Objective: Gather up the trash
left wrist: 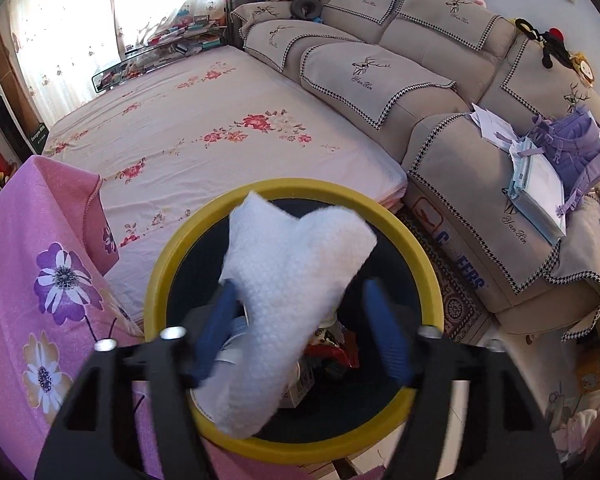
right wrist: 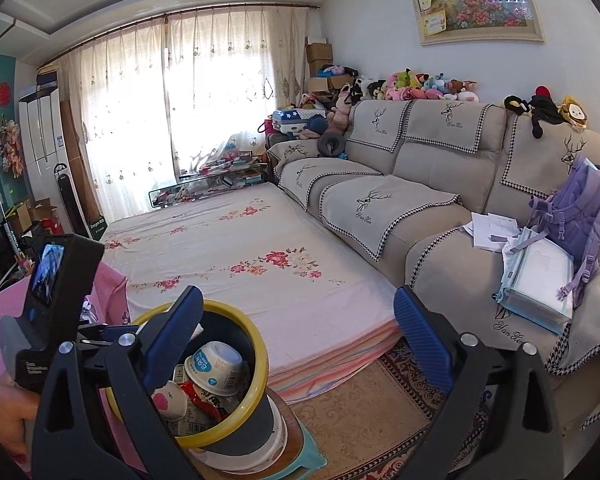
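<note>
White and quilted, a crumpled paper towel [left wrist: 288, 292] hangs right over the mouth of the yellow-rimmed trash bin [left wrist: 156, 280], between the blue pads of the left hand-held gripper [left wrist: 300, 332]. Those jaws stand spread wide; one pad lies against the towel's edge while the other is clear of it, so the towel looks released rather than pinched. The step in hand is the drop into the bin, and it seems nearly done. What comes next, by my judgement, is to draw this hand-held gripper back from the bin without dragging the towel out over the rim, then look for more litter. The right hand-held gripper [right wrist: 300, 340] is also spread, with nothing between its pads, and sits beside the bin. Only the right wrist view shows what lies in the trash bin [right wrist: 260, 344]: a white paper cup [right wrist: 216, 368] and red wrappers [right wrist: 198, 398], plus the stool [right wrist: 300, 456] under the bin and the hand [right wrist: 8, 412] holding the left tool. The left wrist view alone shows the towel; from the right it is almost wholly hidden.
</note>
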Action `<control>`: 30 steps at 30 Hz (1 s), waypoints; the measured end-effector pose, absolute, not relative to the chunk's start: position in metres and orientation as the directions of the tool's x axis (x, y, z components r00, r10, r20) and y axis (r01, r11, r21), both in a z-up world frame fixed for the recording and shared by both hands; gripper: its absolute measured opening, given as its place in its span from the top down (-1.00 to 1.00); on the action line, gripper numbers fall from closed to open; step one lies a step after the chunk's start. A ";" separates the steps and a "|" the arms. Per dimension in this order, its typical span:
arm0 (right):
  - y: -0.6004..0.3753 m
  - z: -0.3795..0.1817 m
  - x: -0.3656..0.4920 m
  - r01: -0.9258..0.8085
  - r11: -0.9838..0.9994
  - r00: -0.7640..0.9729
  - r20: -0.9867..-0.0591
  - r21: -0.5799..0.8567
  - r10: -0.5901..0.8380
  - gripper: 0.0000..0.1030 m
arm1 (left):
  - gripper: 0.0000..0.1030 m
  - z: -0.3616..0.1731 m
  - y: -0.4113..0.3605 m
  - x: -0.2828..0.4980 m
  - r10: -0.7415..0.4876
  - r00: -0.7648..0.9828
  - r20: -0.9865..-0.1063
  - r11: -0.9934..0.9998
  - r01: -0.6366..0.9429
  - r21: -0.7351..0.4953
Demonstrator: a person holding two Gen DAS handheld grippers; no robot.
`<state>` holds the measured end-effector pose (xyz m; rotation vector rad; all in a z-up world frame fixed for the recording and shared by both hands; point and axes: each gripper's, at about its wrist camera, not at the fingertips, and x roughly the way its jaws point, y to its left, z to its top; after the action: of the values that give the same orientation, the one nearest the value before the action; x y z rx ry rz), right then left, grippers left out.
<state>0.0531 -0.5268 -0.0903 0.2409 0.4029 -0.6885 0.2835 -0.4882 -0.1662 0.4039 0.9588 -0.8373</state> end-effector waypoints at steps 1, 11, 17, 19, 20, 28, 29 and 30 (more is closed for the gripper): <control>-0.526 -0.090 0.053 0.655 0.751 0.702 -0.435 0.083 -0.564 -0.78 | -0.63 -0.169 -0.486 0.284 -0.442 0.310 -0.842 0.632 0.773 -0.047; -0.490 -0.072 0.049 0.556 0.828 0.773 -0.412 0.071 -0.483 -0.81 | -0.75 -0.105 -0.368 0.253 -0.480 0.457 -0.749 0.710 0.704 -0.026; -0.444 -0.050 0.037 0.402 0.911 0.855 -0.395 0.094 -0.336 -0.86 | -0.91 -0.041 -0.225 0.190 -0.393 0.689 -0.608 0.842 0.535 0.062; -0.423 -0.044 0.032 0.355 0.932 0.868 -0.396 0.075 -0.299 -0.86 | -0.91 -0.027 -0.176 0.170 -0.341 0.740 -0.580 0.889 0.454 0.057; -0.411 -0.041 0.029 0.330 0.942 0.873 -0.398 0.059 -0.281 -0.86 | -0.91 -0.021 -0.149 0.161 -0.320 0.758 -0.568 0.907 0.418 0.046; -0.338 -0.021 0.002 0.193 0.981 0.913 -0.361 -0.030 -0.190 -0.87 | -0.91 -0.008 0.015 0.077 -0.097 0.852 -0.514 0.994 0.106 -0.012; -0.333 -0.019 -0.001 0.185 0.982 0.917 -0.355 -0.032 -0.184 -0.87 | -0.91 -0.007 0.030 0.066 -0.081 0.858 -0.507 0.997 0.079 -0.024; -0.330 -0.016 -0.005 0.180 0.983 0.921 -0.346 -0.032 -0.180 -0.87 | -0.91 -0.007 0.042 0.056 -0.066 0.864 -0.499 0.998 0.056 -0.034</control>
<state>-0.0047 -0.3296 -0.0165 0.0002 0.3556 -0.1852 0.0562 0.0424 -0.0066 -0.0183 0.5241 -0.0639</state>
